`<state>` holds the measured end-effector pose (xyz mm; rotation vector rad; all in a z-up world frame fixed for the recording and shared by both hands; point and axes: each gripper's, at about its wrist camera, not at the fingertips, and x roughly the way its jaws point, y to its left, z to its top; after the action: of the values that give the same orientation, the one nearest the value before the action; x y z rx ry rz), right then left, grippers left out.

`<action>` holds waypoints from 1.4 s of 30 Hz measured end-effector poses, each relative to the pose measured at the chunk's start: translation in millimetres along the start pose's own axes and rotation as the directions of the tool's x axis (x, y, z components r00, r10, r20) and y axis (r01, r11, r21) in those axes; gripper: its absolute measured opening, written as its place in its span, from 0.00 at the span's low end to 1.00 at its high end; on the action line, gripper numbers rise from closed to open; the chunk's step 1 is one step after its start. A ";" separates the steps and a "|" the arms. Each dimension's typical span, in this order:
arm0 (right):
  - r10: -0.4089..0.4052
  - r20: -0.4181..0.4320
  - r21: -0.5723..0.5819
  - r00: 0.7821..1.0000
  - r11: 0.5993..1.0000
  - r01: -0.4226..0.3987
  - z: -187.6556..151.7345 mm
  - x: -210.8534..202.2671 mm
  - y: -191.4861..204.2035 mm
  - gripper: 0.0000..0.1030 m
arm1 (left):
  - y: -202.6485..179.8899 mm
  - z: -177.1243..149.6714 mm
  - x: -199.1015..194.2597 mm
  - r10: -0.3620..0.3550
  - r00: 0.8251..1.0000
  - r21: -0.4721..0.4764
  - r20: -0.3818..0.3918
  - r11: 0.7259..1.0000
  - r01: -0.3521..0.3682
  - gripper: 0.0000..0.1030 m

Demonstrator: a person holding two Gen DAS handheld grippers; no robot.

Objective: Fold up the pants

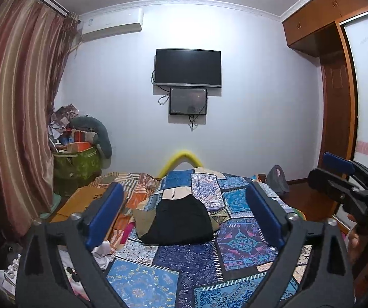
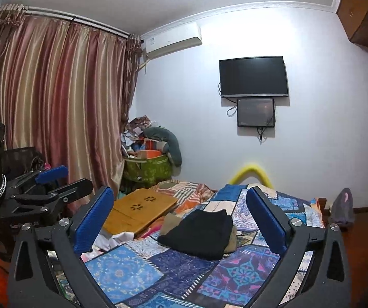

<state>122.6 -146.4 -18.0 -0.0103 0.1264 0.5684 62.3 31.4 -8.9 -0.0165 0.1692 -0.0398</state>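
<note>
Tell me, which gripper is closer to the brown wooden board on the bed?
Left. The left gripper is on the wooden board's side of the bed; the right gripper is further over, towards the wardrobe side.
</note>
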 end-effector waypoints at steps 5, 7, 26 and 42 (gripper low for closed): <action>0.001 -0.012 -0.003 1.000 1.000 -0.001 -2.3 -1.4 1.0 0.99 | 1.0 -0.5 2.0 0.003 1.000 -0.013 -0.004 1.000 -0.003 0.98; 0.005 -0.018 -0.001 1.000 1.000 -0.005 -2.7 -1.8 1.0 1.00 | 1.5 -0.5 2.7 0.003 1.000 -0.017 -0.003 1.000 -0.003 0.98; 0.019 -0.035 0.027 0.999 0.999 -0.018 -3.3 -4.3 -3.3 1.00 | -5.9 -2.3 6.8 0.018 1.000 -0.001 -0.014 1.000 -0.018 0.99; 0.008 -0.040 0.046 0.999 0.999 -0.006 -5.6 -5.9 -7.5 1.00 | -8.6 -3.2 7.0 0.008 1.000 -0.003 -0.018 1.000 -0.008 0.99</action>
<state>121.0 -156.1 -23.0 0.0231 0.1783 0.5721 68.3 22.5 -13.0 -0.0186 0.1874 -0.0313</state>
